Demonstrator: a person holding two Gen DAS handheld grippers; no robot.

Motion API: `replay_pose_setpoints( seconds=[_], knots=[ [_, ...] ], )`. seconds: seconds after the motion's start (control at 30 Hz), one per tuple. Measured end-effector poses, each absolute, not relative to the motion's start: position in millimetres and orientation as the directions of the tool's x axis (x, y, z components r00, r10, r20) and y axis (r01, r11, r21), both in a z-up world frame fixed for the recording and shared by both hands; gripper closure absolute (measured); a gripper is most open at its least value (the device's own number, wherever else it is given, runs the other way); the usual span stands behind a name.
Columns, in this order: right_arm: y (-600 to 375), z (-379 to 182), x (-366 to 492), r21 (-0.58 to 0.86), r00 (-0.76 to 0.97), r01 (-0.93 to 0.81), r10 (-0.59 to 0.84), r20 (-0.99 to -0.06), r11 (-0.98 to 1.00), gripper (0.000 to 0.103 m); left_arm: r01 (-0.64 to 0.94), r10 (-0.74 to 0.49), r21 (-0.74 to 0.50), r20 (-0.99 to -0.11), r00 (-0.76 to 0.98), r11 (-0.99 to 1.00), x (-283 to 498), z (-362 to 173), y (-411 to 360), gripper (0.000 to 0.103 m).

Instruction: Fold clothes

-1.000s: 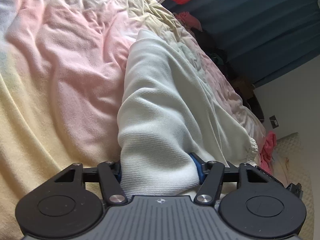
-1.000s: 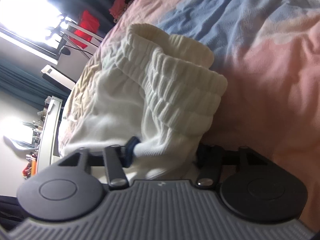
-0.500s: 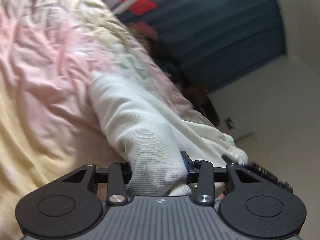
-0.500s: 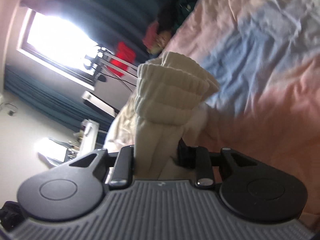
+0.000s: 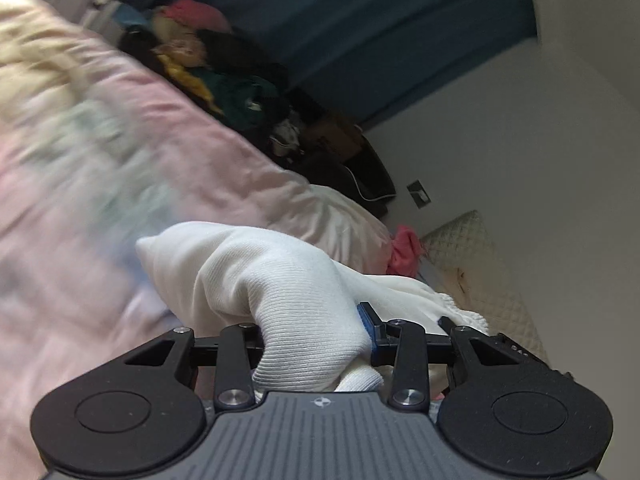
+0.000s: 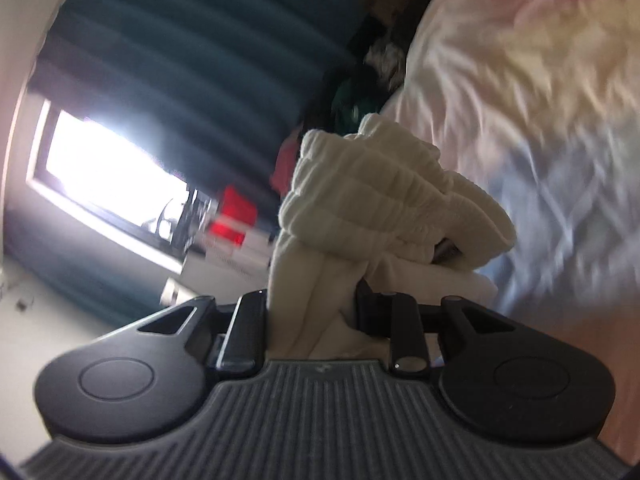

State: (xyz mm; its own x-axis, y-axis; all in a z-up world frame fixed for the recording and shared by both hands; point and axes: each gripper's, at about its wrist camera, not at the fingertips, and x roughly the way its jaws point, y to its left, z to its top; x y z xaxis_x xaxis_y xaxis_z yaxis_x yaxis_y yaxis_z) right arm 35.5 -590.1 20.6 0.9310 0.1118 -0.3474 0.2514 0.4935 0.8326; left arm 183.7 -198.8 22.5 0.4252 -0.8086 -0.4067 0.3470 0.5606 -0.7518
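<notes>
Bedroom, daylight at the window

Teal curtains [image 5: 400, 40] hang against a pale wall [image 5: 520, 152]; a bright window [image 6: 108, 168] glares beside the pastel-covered bed [image 5: 100, 184].
</notes>
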Motion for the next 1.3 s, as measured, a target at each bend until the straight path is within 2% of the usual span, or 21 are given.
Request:
replay_pose_setpoints(
  seconds=[0.13, 0.23, 0.33, 0.43, 0.53, 0.7, 0.83, 0.93, 1.07, 1.23, 1.3],
  knots=[
    [-642.7, 32.5, 85.2, 0.841, 0.948, 0.273, 0.021, -0.319, 0.468, 0.074, 0.396, -0.798, -0.71, -0.405, 0.445, 0.582, 268.0, 36.1, -273.5, 0.063],
    [-673.7, 27.1, 117.2, 0.825, 0.948, 0.303, -0.064, -0.312, 0.477, 0.074, 0.449, -0.782, -0.646, -0.44, 0.441, 0.617, 317.5, 37.1, -327.8, 0.063],
    [-693.9, -4.1, 137.5, 0.807, 0.928, 0.362, -0.098, -0.36, 0.467, 0.074, 0.477, -0.757, -0.588, -0.497, 0.424, 0.653, 354.4, 11.1, -363.3, 0.063],
    [-698.7, -52.7, 143.2, 0.78, 0.896, 0.427, -0.096, -0.434, 0.458, 0.074, 0.474, -0.729, -0.556, -0.565, 0.387, 0.683, 366.9, -35.2, -376.1, 0.063],
    [-682.3, -92.9, 120.9, 0.771, 0.878, 0.447, -0.058, -0.475, 0.453, 0.074, 0.429, -0.712, -0.576, -0.633, 0.304, 0.696, 366.7, -75.1, -365.2, 0.063],
    [-647.3, -145.9, 81.4, 0.754, 0.843, 0.493, -0.024, -0.537, 0.434, 0.072, 0.476, -0.654, -0.493, -0.708, 0.268, 0.728, 343.9, -121.8, -349.5, 0.061],
    [-643.4, -167.1, 69.8, 0.75, 0.8, 0.568, -0.012, -0.6, 0.34, 0.057, 0.578, -0.639, -0.4, -0.71, 0.296, 0.711, 335.9, -130.3, -356.0, 0.051],
    [-639.3, -147.4, 56.7, 0.706, 0.75, 0.623, -0.002, -0.662, 0.338, 0.057, 0.535, -0.6, -0.385, -0.735, 0.314, 0.752, 329.1, -118.7, -356.7, 0.044],
    [-611.6, -96.7, 31.1, 0.569, 0.701, 0.624, -0.064, -0.71, 0.536, 0.057, 0.561, -0.522, -0.25, -0.755, 0.397, 0.789, 287.9, -85.3, -345.4, 0.038],
    [-562.1, -37.0, -13.2, 0.476, 0.74, 0.545, -0.129, -0.66, 0.69, 0.056, 0.583, -0.511, -0.176, -0.713, 0.48, 0.793, 226.0, -29.3, -311.0, 0.027],
    [-545.5, -12.6, -30.2, 0.452, 0.765, 0.514, -0.151, -0.626, 0.729, 0.051, 0.592, -0.517, -0.15, -0.68, 0.519, 0.792, 196.2, -4.1, -293.6, 0.019]
  ],
)
